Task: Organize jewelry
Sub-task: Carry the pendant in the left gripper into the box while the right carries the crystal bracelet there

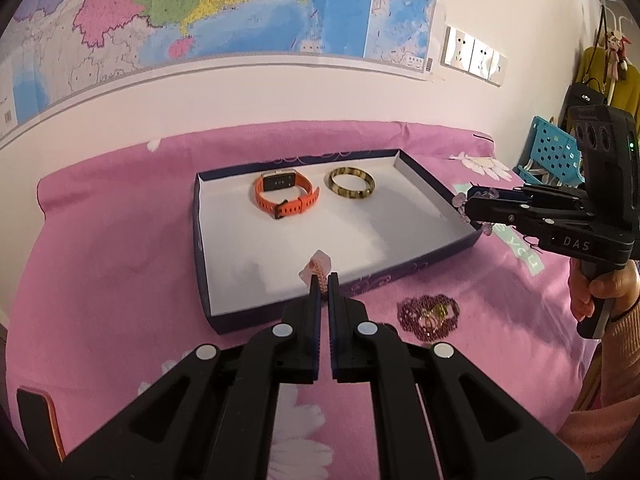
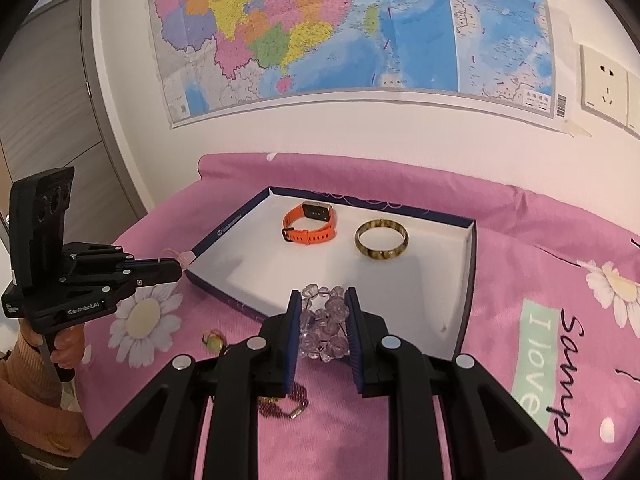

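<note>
A shallow dark blue box (image 1: 202, 264) (image 2: 470, 280) with a white floor lies on the pink bedspread. In it are an orange watch (image 1: 286, 194) (image 2: 309, 224) and a tortoiseshell bangle (image 1: 352, 184) (image 2: 382, 239). My left gripper (image 1: 324, 280) (image 2: 180, 270) is shut on a pink braided cord charm (image 1: 318, 268) over the box's near edge. My right gripper (image 2: 323, 304) (image 1: 466, 206) is shut on a clear crystal bead bracelet (image 2: 323, 326) at the box's right edge. A dark red bead bracelet (image 1: 430, 314) (image 2: 284, 402) lies on the bedspread outside the box.
A small yellow-green ring (image 2: 213, 339) lies on the bedspread near the box. A map (image 1: 200, 20) hangs on the wall behind. A blue perforated basket (image 1: 552, 152) and hanging clothes stand at the far right. A dark phone (image 1: 38, 420) lies at lower left.
</note>
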{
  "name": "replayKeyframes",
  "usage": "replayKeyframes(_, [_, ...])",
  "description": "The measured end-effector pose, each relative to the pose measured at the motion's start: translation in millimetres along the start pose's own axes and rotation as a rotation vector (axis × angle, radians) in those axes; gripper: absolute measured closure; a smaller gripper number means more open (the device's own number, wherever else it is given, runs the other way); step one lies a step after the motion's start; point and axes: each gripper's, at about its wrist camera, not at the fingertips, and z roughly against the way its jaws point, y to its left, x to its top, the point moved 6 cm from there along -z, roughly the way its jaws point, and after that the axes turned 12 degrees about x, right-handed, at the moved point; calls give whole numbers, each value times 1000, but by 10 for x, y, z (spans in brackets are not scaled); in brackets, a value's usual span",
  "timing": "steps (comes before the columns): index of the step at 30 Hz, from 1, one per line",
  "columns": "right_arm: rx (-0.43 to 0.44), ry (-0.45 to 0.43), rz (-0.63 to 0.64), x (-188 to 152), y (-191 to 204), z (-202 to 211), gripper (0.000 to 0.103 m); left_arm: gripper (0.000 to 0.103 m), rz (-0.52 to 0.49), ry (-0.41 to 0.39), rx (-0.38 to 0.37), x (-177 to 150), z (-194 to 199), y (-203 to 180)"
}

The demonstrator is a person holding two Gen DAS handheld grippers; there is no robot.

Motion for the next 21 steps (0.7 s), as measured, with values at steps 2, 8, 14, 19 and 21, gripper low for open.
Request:
replayKeyframes(2, [2,-1,2,31,-12,-31,83,99,2,-3,0,30,-9,7])
replayKeyframes(8, [3,1,8,103,-38,-96,83,99,0,-12,4,102,-41,17])
replayKeyframes(14, [-1,8,18,154,-44,-160,83,99,-7,-19,13,158,-68,15])
replayKeyframes(19, [-8,14,24,179,-53,-207,83,99,-10,-16,16,190,-118,18])
replayKeyframes(21, [-10,17,25,194,-61,-236,83,99,-12,-12,18,198,-146,20])
